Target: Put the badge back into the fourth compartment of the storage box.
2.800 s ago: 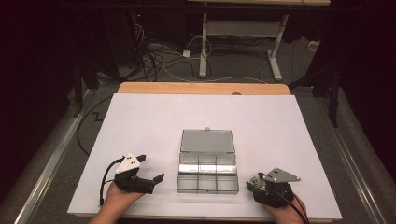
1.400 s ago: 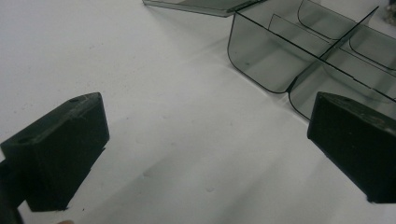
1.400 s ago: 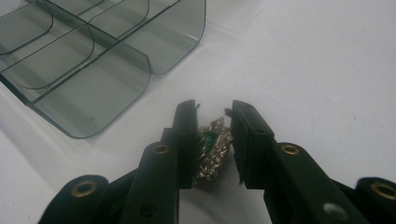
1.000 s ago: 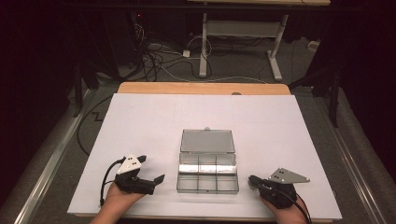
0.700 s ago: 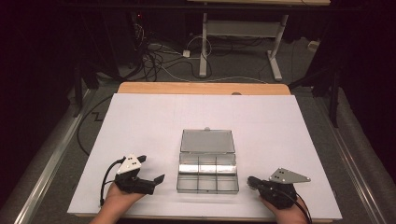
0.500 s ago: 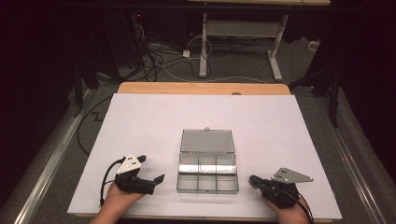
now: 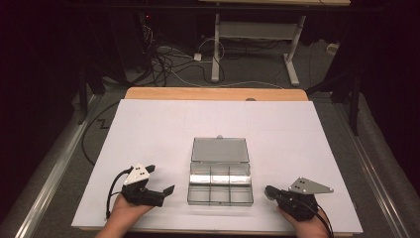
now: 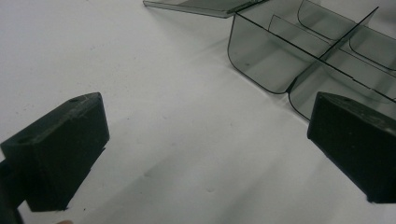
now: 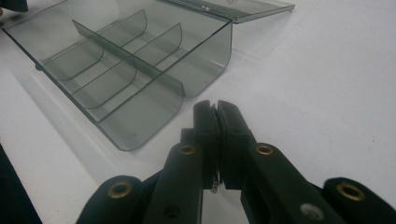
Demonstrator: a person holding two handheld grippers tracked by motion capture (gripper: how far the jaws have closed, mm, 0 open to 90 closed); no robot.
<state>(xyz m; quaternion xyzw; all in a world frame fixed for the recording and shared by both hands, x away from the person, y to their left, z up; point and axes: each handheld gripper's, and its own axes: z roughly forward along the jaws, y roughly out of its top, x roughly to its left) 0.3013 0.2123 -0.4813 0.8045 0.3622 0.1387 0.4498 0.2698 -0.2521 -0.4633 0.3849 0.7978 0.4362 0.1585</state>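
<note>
Here the smoky clear plastic compartment box (image 7: 220, 183), lid laid open behind it, sits on the white tabletop (image 7: 148, 129) between both grippers. The left gripper (image 7: 166, 191) gapes wide, empty; the right gripper (image 7: 270, 191) is pinched closed beside the box's corner, seemingly holding nothing.

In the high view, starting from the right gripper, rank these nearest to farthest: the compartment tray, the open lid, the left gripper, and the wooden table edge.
From the right gripper:
1. Compartment tray, just to its left.
2. Open lid, lying flat beyond the tray.
3. Left gripper, across the tray at the near left.
4. Wooden table edge, along the far side.
</note>
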